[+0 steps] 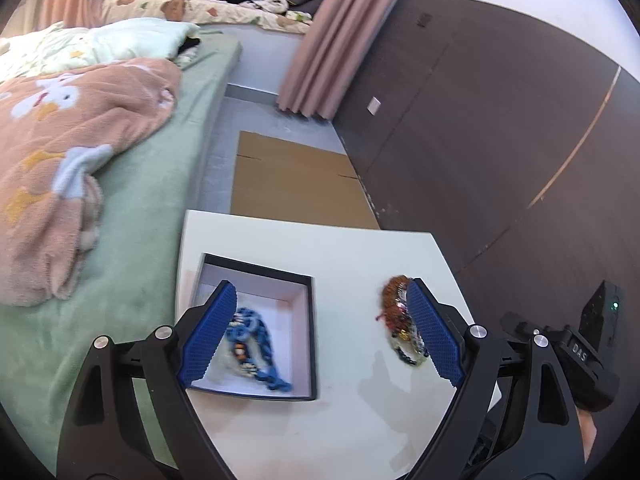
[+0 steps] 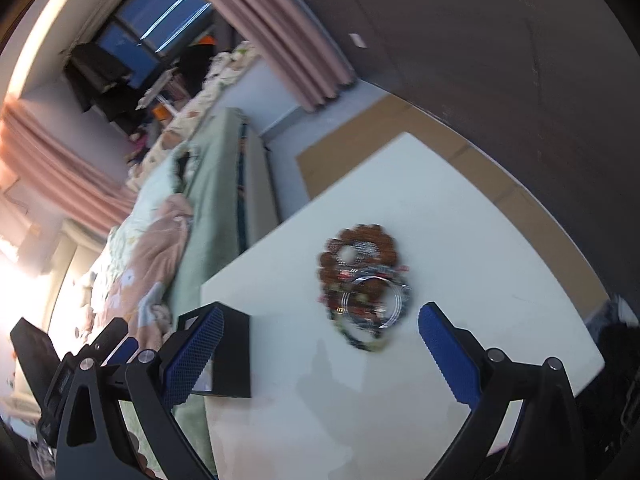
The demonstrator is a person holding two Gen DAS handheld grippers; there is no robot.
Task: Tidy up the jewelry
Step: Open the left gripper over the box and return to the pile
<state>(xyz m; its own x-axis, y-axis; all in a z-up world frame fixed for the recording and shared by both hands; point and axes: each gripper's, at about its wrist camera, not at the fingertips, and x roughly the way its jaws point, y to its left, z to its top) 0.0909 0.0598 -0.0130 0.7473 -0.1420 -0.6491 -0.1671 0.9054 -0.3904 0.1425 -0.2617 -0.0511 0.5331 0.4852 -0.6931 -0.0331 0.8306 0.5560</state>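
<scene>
A black box with a white lining (image 1: 296, 292) sits on the white table (image 1: 352, 248). Blue beaded jewelry (image 1: 256, 344) lies inside it. A pile of brown and mixed bracelets (image 1: 394, 316) lies on the table to the right of the box. My left gripper (image 1: 320, 312) is open and empty above the table, one finger over the box, the other beside the pile. In the right wrist view the same pile (image 2: 364, 284), with silver bangles on top, lies ahead of my open, empty right gripper (image 2: 320, 320). The box (image 2: 228, 356) is at its left finger.
A bed with green sheet and peach blanket (image 1: 80, 168) runs along the table's left side. Flattened cardboard (image 1: 296, 180) lies on the floor beyond the table. A dark wall panel (image 1: 500, 140) stands to the right. The right gripper's body (image 1: 580, 352) shows at the table's right edge.
</scene>
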